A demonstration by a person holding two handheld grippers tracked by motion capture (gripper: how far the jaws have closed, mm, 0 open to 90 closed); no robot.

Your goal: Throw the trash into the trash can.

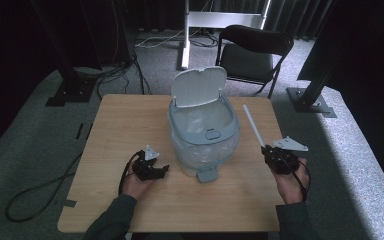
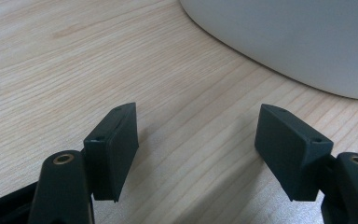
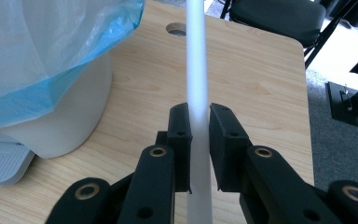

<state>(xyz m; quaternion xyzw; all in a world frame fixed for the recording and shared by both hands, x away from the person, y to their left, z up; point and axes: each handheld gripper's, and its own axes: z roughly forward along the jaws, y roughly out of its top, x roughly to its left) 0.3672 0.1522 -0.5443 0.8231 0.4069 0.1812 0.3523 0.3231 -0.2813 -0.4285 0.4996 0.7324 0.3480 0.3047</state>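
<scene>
Right gripper view: the right gripper [image 3: 199, 140] has its fingers [image 3: 179, 135] clamped on a white rod [image 3: 197, 70], long axis running straight ahead; the lined bin [image 1: 203, 135] lies leftward. Left gripper [image 2: 198, 144] fingers stand apart over the desk [image 2: 51, 70].

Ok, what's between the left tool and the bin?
Nothing but bare table: in the left gripper view the open left tool faces the bin across plain wood. The high view agrees.

Black folding chair [image 1: 252, 52] behind table [image 1: 130, 120]; cables [image 1: 115, 72] on carpet.
</scene>
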